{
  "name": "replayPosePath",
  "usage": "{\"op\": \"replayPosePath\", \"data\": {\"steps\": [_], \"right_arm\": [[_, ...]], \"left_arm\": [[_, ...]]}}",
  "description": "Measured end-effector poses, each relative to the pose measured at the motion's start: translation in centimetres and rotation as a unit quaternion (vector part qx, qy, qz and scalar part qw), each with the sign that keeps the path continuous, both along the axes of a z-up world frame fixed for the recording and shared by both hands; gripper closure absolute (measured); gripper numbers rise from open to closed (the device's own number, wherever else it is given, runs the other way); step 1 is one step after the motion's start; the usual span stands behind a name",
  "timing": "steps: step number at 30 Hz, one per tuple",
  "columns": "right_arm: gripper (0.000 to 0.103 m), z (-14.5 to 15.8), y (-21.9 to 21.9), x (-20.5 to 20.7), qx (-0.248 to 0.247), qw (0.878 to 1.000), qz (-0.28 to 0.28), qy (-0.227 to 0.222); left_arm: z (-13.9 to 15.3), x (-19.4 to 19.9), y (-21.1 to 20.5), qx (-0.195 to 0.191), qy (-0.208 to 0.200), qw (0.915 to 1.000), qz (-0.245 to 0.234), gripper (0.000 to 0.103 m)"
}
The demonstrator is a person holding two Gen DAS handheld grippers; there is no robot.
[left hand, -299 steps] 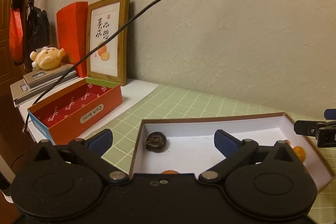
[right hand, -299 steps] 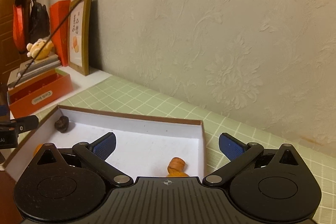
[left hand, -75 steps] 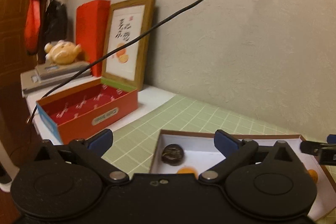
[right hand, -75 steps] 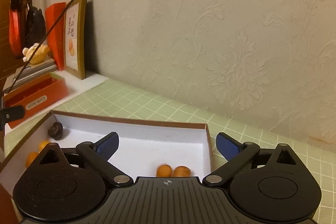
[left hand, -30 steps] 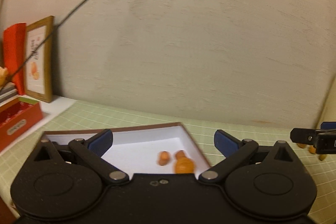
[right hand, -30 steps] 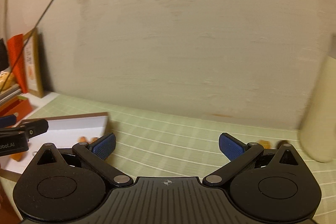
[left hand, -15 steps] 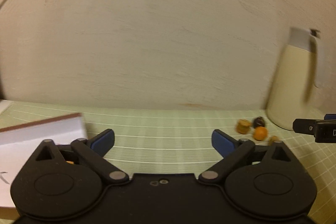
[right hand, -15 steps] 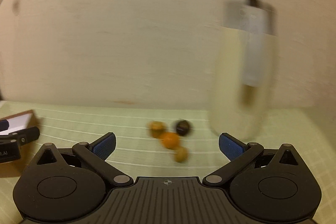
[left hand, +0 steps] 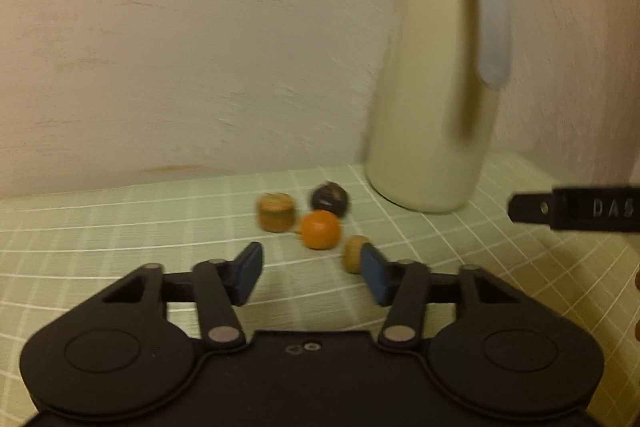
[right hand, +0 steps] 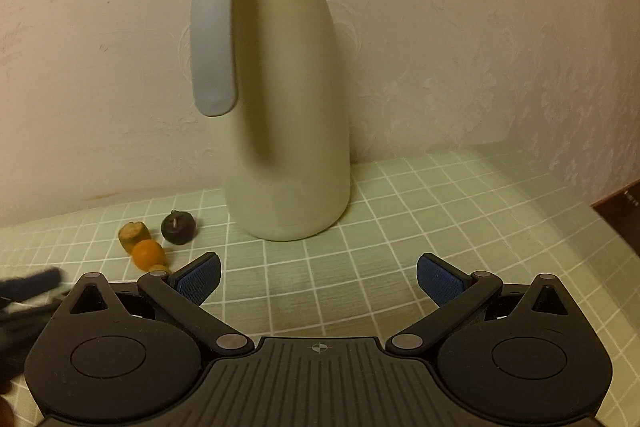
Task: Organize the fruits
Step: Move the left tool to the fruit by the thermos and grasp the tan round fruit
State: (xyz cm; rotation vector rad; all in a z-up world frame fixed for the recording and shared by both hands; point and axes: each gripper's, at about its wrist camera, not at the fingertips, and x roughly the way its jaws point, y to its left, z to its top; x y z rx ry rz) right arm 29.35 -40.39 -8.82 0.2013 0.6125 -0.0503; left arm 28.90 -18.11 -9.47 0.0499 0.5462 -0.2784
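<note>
Four small fruits lie close together on the green checked cloth: an orange one point(left hand: 320, 229) point(right hand: 148, 254), a dark round one point(left hand: 330, 199) point(right hand: 178, 227), a tan stubby one point(left hand: 276, 213) point(right hand: 134, 235) and a smaller tan piece point(left hand: 354, 253) point(right hand: 158, 271). My left gripper point(left hand: 312, 273) hovers just in front of them. Its jaws are closing with nothing between them, and the small tan piece sits beside the right pad. My right gripper point(right hand: 320, 279) stands open over bare cloth, in front of the jug and to the right of the fruits.
A tall cream jug point(left hand: 432, 107) point(right hand: 288, 147) with a grey lid and handle stands right behind the fruits, against the textured wall. The table's right edge point(right hand: 616, 203) lies beyond the jug. The other gripper shows at each view's side edge.
Both grippers have swung right, away from the white box, and now face the fruits and the jug. The left jaws have narrowed a lot; the right jaws stay wide.
</note>
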Motion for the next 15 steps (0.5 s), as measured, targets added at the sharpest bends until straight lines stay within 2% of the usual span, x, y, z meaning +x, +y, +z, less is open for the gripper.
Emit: {"op": "replayPosePath", "data": {"steps": [3,10,14,15], "right_arm": [[0.000,-0.3,-0.3,0.5,-0.006,1.000,0.009,0.001],[0.000,-1.1,-1.6,1.5,0.000,1.000,-0.005,0.011],[0.000,-1.7,-1.9,2.2,0.004,1.000,-0.011,0.019],[0.000,-1.8,-1.9,2.4,0.002,1.000,-0.013,0.020]], "left_arm": [[-0.8,1.1,-1.5,-0.004,0.010,0.9999,-0.010,0.074],[-2.0,2.8,-2.7,-0.005,0.028,0.9995,-0.016,0.077],[-2.4,3.6,-2.8,-0.016,0.038,0.9991,-0.012,0.087],[-2.4,3.6,-2.7,-0.017,0.037,0.9991,-0.013,0.087]]}}
